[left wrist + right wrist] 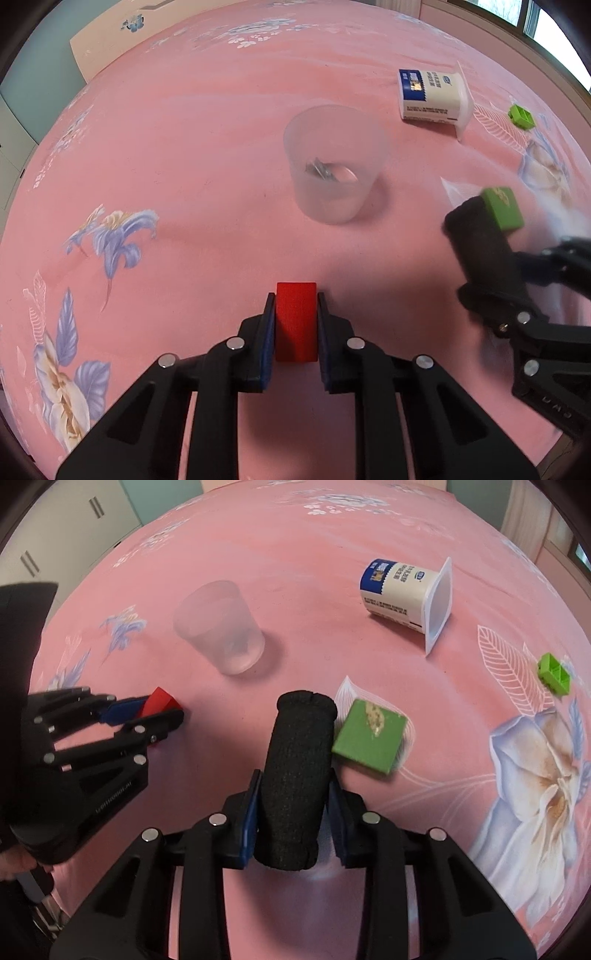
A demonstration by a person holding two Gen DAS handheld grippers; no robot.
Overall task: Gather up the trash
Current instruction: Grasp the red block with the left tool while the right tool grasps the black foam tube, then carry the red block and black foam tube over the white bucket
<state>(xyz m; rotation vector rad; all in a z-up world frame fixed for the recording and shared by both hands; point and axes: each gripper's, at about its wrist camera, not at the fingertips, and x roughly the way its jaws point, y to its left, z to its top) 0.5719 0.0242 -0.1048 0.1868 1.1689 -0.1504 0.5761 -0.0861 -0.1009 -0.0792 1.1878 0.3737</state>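
Left gripper (296, 325) pinches our rigid red block (296, 321) by its flat sides; right gripper (293, 801) squeezes a soft, light black foam roll (295, 775) mid-length.

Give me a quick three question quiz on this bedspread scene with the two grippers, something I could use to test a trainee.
1. True or false: the yogurt cup stands upright.
2. What does the left gripper hold between its fingers?
A. a green lid
B. a red block
C. a clear cup
3. Fill in: the right gripper is closed on a black ____.

Key
1. False: it lies on its side on the pink bedspread.
2. B, the red block.
3. Roll: the black fabric roll, which lies beside the flat green piece.
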